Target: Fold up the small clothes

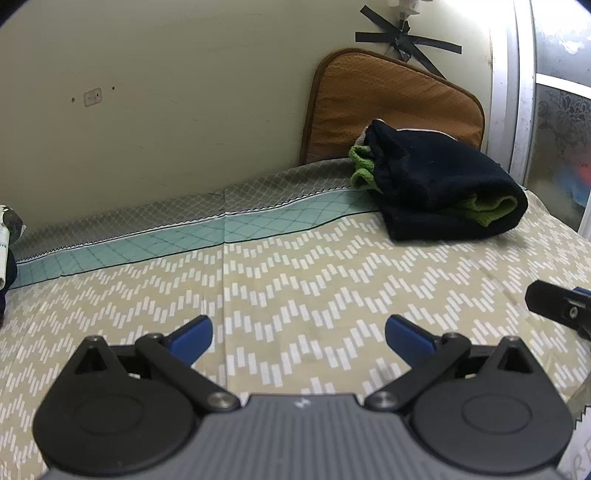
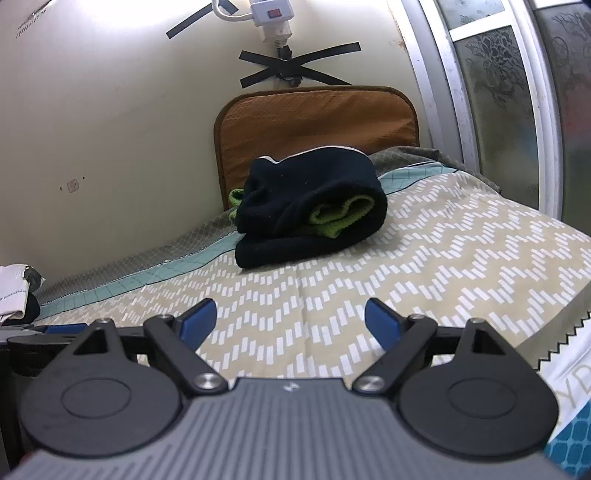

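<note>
I find the dark navy knit garment with a lime-green piece tucked inside [image 2: 310,210] lying bundled on the zigzag-patterned bed sheet [image 2: 461,266], near the tan cushion [image 2: 317,118]. My left tool [image 1: 299,334] and right tool [image 2: 290,319] are spread, empty. Folding appears finished or nearly so.

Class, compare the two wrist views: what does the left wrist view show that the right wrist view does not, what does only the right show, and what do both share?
Only the left wrist view: the left claw, open and empty, shown whole rather than as a sliver at the picture's edge.

Only the right wrist view: the white plug adapter on the wall, and the right claw seen in full, open and empty.

Both: the dark navy garment bundled around a green garment, lying on the patterned bedsheet, the brown cushion behind them, and the black tape cross on the wall.
</note>
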### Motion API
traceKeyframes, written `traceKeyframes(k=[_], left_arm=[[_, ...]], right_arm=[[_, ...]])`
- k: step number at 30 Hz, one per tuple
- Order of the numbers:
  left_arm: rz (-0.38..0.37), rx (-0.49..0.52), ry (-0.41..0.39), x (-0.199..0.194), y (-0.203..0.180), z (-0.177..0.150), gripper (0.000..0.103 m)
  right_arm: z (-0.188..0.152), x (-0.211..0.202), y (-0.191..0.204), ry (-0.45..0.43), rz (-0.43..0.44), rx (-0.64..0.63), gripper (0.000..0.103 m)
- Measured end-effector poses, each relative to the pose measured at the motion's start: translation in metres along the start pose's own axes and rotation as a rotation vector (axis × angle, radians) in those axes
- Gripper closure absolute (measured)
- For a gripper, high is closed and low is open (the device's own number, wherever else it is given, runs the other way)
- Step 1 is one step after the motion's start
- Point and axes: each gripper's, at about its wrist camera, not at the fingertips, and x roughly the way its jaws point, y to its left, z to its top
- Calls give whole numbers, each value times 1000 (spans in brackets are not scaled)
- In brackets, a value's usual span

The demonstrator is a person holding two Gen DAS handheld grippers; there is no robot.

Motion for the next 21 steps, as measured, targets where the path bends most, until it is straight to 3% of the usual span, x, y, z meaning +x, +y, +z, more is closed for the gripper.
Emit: traceKeyframes(k=[21], left_arm=[[47,-5,-30,-5,1,1,0]], right_arm=[[0,0,-1,-2,0,5,13]])
